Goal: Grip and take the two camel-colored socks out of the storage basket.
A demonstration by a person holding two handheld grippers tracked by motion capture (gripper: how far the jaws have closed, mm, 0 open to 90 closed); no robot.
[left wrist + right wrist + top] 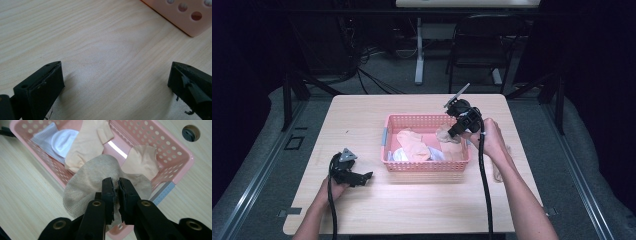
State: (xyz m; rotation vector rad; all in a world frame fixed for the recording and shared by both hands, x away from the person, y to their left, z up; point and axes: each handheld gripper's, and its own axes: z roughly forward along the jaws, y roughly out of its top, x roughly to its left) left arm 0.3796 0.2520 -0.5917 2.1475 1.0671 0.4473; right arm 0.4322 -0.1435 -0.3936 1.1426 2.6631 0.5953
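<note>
Right claw (pixel 115 185) is reaching in over the pink basket's (pixel 427 166) right rim, wrist tipped down, jaws pinched on a beige sock (pixel 95 180) hanging just under them. Left claw (pixel 116 82) sits low on the table (pixel 95 45), jaws spread wide, basket just ahead of it.

Pink basket (pixel 427 167) on wooden table (pixel 412 200)

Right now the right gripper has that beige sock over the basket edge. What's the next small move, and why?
Probably carry the beige sock a little further in over the pink basket, then open. The right gripper is shut on it, and the sock hangs across the rim, partly outside.
</note>
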